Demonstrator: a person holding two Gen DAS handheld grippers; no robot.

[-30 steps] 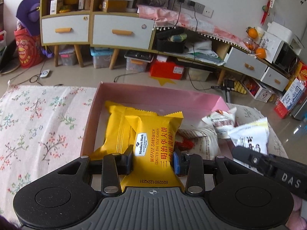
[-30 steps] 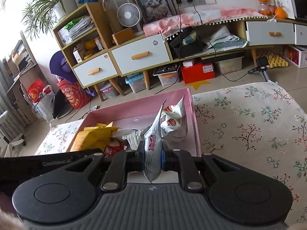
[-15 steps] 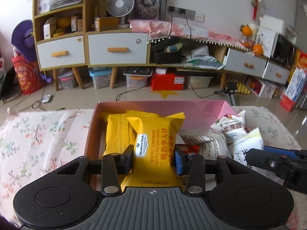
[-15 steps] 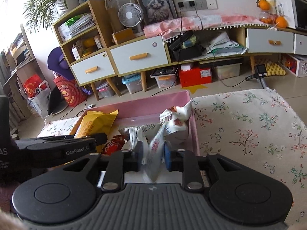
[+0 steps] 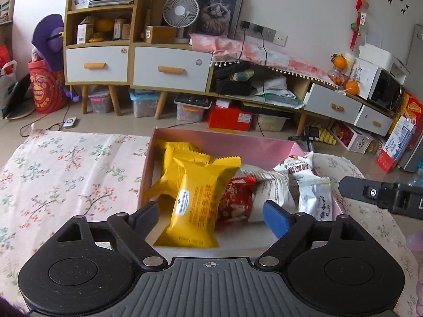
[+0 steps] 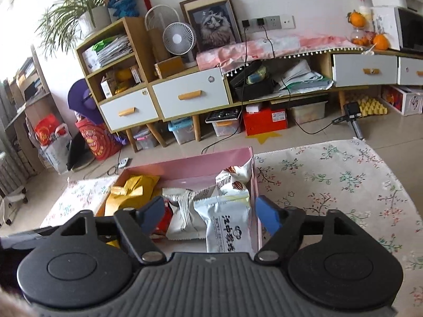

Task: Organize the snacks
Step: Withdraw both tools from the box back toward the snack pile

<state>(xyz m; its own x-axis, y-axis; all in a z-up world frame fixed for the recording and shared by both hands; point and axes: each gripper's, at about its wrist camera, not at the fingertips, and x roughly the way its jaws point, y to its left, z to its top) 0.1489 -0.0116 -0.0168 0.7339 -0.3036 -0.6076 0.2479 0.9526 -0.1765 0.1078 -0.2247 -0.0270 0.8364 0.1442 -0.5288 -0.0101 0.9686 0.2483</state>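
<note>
Yellow packet (image 5: 194, 198) and white packet (image 6: 227, 222) lie in the pink box (image 5: 224, 142), both claws opening, pads clear.

We see through two wrist fisheyes, each looking forward and down along its own jaws, close over the pink box (image 5: 222, 142) ahead of them. Both share the box (image 6: 190, 163), the floral cloth (image 5: 66, 169) beside it, and the cabinet (image 6: 190, 95) far beyond the jaws.
</note>
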